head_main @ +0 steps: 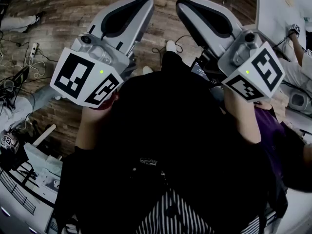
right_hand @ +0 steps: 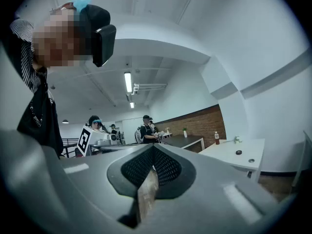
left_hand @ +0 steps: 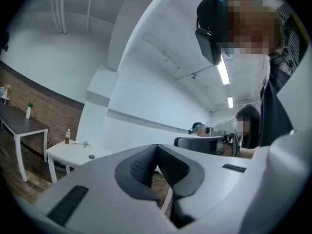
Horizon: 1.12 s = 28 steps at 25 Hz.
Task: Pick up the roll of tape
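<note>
Close against the person's dark clothing, the left gripper (left_hand: 156, 147) and right gripper (right_hand: 153, 147) are both closed on nothing. Well apart from them, a small dark round thing (right_hand: 238, 152), perhaps the tape, lies on a far white table (right_hand: 222, 153).

Both grippers have pale grey shells with black, finely meshed pads: the left gripper (head_main: 143, 4) is at upper centre-left and the right gripper (head_main: 184, 6) just right of it. Each marker cube (head_main: 85, 79) is white with black square patterns and a small green dot. The floor (head_main: 63, 9) across the top is brown wood plank. The person's top (head_main: 170, 130) is black, and a garment (head_main: 170, 218) at the bottom edge has black-and-white stripes. In the right gripper view, the brick wall (right_hand: 204, 123) is reddish brown and the counter (right_hand: 222, 156) is white.
</note>
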{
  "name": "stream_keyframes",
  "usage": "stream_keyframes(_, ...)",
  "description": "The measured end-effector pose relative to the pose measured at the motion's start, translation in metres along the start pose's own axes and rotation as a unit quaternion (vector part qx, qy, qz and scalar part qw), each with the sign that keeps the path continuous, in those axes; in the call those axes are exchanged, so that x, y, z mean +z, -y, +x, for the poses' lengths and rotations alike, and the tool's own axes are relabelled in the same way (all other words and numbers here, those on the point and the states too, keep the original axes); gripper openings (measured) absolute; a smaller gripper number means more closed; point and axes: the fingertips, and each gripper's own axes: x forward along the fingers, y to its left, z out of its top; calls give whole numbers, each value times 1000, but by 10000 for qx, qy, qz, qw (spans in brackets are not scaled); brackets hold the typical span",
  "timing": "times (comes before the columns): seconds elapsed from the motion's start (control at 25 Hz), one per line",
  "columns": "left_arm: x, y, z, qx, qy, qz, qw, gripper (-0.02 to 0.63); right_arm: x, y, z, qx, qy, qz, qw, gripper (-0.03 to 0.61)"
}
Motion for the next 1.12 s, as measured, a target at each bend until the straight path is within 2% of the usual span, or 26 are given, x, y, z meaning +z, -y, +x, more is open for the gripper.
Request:
stream_keyframes(0.16, 2, 1, 5, 35, -59, 20, 10000, 8, 0, 2, 0, 18, -50, 0, 10000, 2)
stream_keyframes(0.4, -4, -3, 8, 61, -79, -126, 9999, 8, -3, 13, -3, 141, -57, 365, 9992, 3)
stream_keyframes(0.48, -7, -3, 11, 98, -111, -127, 9998, 8, -4, 13, -2, 194, -104, 344, 9992, 3)
stream_keyframes(0.64, -11, 1, 13, 23, -117, -142, 9998, 8, -6, 21, -5, 122, -11, 456, 9989, 3)
stream_keyframes(0.84, -13, -10, 27, 189, -227, -156, 9994, 8, -5, 33, -6, 51, 106, 553, 9984, 3)
stream_keyframes(1.12, -13, -7, 78, -104, -249, -281, 9992, 8, -3, 77, -21, -119, 115, 636, 9978, 3)
